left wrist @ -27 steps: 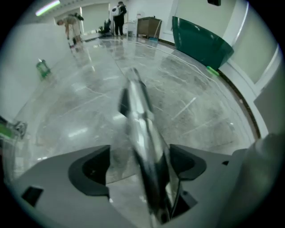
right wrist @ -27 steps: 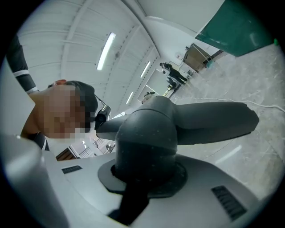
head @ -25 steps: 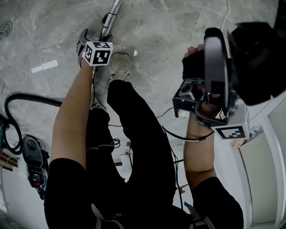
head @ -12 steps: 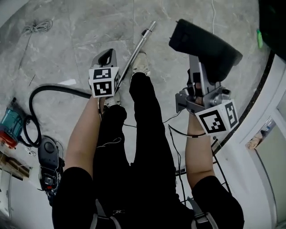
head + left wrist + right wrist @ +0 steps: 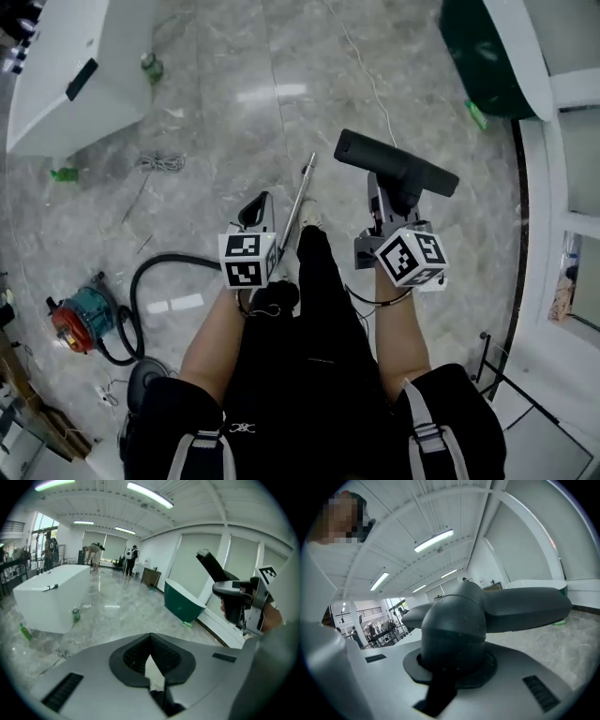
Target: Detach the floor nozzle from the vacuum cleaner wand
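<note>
I count one floor nozzle [image 5: 398, 173], one wand [image 5: 300, 202] and one hose [image 5: 169, 257]. I see one white tub [image 5: 56, 84] and one green tub [image 5: 478, 52].

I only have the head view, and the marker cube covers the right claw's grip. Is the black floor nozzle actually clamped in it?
Observer: Yes. The right gripper view shows the right claw shut on the floor nozzle. It grips the round neck, and the head lies crosswise beyond.
Operator: Is the left claw carrying anything?
Observer: No. In the left gripper view the left claw is shut with nothing between its pads.
Operator: Is anyone else nearby?
Observer: Only far off. The left gripper view shows several people standing at the far end of the hall.
</note>
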Motion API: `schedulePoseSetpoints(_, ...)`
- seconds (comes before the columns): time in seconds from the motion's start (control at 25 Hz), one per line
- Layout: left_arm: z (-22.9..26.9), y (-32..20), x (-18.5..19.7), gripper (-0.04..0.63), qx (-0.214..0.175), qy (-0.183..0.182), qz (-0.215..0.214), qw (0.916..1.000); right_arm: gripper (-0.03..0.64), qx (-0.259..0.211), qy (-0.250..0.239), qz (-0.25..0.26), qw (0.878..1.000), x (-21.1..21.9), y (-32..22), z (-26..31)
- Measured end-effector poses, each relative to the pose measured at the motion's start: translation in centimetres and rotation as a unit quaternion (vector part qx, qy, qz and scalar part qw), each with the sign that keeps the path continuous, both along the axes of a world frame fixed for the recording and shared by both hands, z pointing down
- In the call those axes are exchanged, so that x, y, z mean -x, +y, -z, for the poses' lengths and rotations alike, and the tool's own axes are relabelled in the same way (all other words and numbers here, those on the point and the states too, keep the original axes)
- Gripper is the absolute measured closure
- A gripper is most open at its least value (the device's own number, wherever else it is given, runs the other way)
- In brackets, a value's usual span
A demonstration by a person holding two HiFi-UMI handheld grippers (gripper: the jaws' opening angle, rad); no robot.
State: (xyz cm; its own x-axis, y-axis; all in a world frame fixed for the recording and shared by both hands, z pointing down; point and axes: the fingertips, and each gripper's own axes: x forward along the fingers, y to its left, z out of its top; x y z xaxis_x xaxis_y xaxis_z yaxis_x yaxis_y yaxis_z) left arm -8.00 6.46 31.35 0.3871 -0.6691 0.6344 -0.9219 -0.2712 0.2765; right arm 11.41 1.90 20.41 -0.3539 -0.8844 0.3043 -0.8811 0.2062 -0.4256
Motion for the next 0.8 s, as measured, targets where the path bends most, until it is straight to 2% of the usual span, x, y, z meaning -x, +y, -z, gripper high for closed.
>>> schedulePoseSetpoints(0.16, 13.5, 0.2, -2.6, 0.586, -0.080, 0.000, -0.018, 0.9967, 0.538, -0.044, 0.013, -0.003, 0.999, -1.1, 2.7, 9.0)
schedulePoseSetpoints(0.24, 18.9, -0.6, -4.1, 0.586, -0.122, -0.011, -0.023, 0.9922, 0.538, -0.074, 0.007, -0.007, 0.997, -2.3, 2.6, 12.9)
schedulePoseSetpoints(0.32, 22.8, -0.6, -5.6, 0.586, -0.146, -0.022, -0.025, 0.9887, 0.538, -0.094, -0.002, -0.008, 0.996, -3.7, 2.8, 16.0)
schedulePoseSetpoints(0.52, 28.8, 1.8, -7.1, 0.586, -0.182, -0.027, 0.001, 0.9830, 0.538, -0.126, 0.016, 0.002, 0.992, -5.4, 5.4, 21.3)
schedulePoseSetpoints(0.8, 33.4, 1.9, -10.9, 0.586, -0.221, -0.015, 0.013, 0.9750, 0.540, -0.159, 0.038, 0.017, 0.986, -7.5, 6.7, 25.7)
